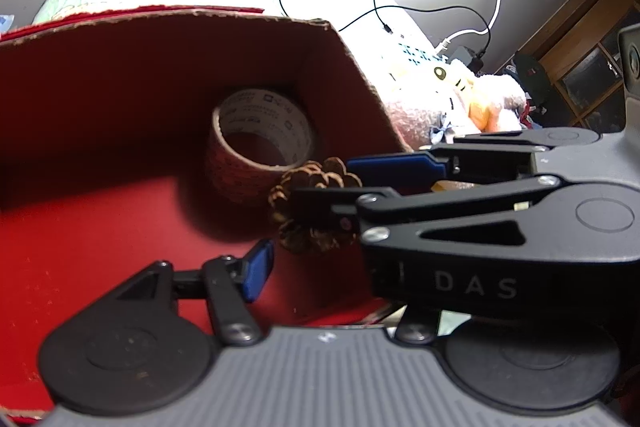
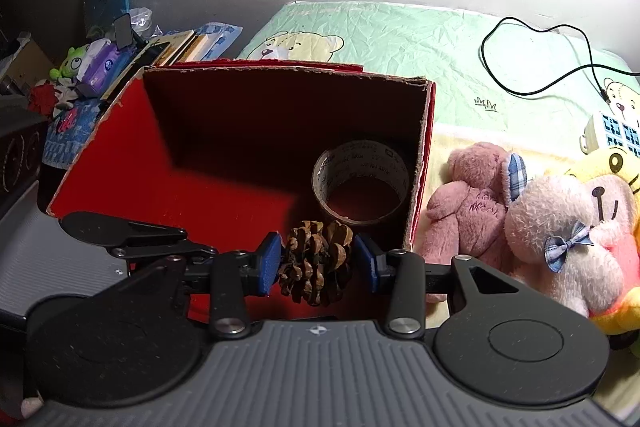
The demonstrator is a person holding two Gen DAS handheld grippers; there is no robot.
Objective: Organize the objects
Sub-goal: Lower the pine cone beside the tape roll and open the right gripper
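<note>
One pine cone (image 2: pixel 316 263) clamped in right tool (image 2: pixel 319 261) above red box (image 2: pixel 100 155) front edge; left tool (image 1: pixel 304 227) open, tape roll (image 2: pixel 360 183) inside.

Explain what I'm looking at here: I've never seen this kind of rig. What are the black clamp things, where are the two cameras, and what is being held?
No robot arm here: a person carries a handheld two-finger gripper in each hand, each with a fisheye camera looking forward along its fingers. The right wrist view shows the right gripper, its blue pads shut on a pine cone over the near edge of an open red box. A roll of tape already lies inside the box. Beside the box, on a bear-print sheet, lie a pink plush bear and a pale plush with a blue bow. The left wrist view looks into the same box from the other side; the left gripper stands open and holds nothing, while the right gripper crosses its view.
</note>
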